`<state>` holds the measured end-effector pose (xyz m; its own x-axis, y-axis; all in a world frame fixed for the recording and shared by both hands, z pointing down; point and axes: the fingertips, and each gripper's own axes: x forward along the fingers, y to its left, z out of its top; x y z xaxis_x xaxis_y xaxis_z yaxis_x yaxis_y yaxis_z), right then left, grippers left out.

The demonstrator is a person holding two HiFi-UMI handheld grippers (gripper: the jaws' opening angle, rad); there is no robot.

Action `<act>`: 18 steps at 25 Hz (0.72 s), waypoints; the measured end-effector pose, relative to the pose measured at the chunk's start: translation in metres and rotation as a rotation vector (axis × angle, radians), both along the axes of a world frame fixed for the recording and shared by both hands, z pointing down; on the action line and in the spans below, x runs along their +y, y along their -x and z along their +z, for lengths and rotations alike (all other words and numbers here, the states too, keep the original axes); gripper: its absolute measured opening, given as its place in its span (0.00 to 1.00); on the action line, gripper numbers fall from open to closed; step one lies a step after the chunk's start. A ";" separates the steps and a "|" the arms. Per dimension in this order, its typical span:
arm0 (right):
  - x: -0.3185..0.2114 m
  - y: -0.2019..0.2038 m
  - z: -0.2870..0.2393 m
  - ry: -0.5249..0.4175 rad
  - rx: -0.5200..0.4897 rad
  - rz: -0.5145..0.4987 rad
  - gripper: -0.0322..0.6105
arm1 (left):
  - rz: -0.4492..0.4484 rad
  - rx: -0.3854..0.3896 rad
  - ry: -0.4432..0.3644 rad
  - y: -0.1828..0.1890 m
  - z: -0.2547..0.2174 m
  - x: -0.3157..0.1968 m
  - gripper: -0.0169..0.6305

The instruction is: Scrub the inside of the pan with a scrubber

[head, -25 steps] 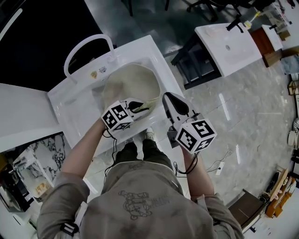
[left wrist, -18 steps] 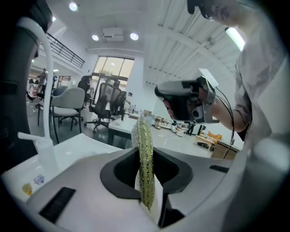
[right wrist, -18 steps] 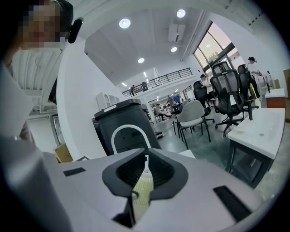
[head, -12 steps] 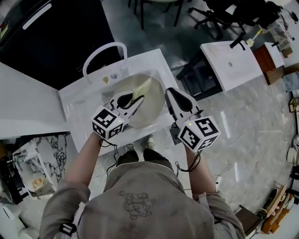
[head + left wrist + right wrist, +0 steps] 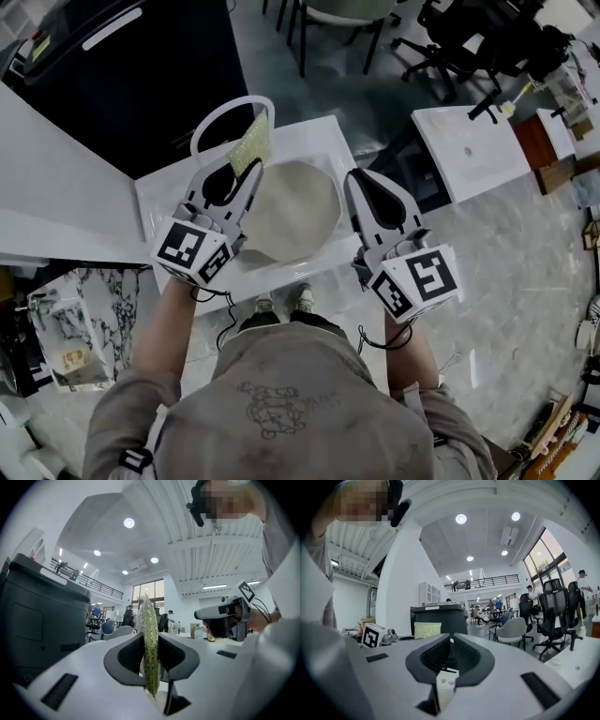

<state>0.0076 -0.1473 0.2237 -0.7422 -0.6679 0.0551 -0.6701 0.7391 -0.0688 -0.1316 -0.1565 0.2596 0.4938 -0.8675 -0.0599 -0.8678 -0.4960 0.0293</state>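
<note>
A: The left gripper [image 5: 246, 171] has carried the scrubber [image 5: 247, 141] up out of the pan [image 5: 298, 214]. A second ago it was low over the pan's near edge.

B: And its jaws?

A: Pinched onto the yellow-green scrubber, which the left gripper view shows edge-on and upright between the pads. Part of it sticks out past the tips.

B: Where is the scrubber, then?

A: Off the pan's left side, over the back of the white sink [image 5: 281, 270], next to the arched white faucet [image 5: 208, 116]. It is clear of the pan.

B: The right gripper [image 5: 356, 178]?

A: It has kept to the pan's right edge. In the right gripper view its jaws are pressed together with nothing between them.

B: And the pan itself?

A: The cream-coloured pan sits in the sink basin between the two grippers, inside facing up.

B: Further out?

A: There is a dark cabinet [image 5: 122, 75] behind the sink and a second white sink [image 5: 469, 141] to the right. Office chairs [image 5: 551, 606] stand on the grey floor.
</note>
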 end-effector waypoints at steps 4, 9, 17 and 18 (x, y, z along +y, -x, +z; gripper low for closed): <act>0.006 0.004 -0.021 -0.066 0.000 -0.002 0.11 | -0.114 -0.016 -0.069 0.026 -0.029 0.012 0.15; 0.008 0.005 -0.033 -0.095 -0.035 -0.003 0.11 | -0.254 -0.107 -0.139 0.047 -0.052 0.028 0.15; 0.015 0.020 -0.028 -0.105 -0.032 -0.082 0.11 | -0.393 -0.199 -0.137 0.054 -0.049 0.041 0.15; 0.015 0.022 -0.027 -0.105 -0.032 -0.088 0.11 | -0.399 -0.200 -0.125 0.055 -0.046 0.041 0.15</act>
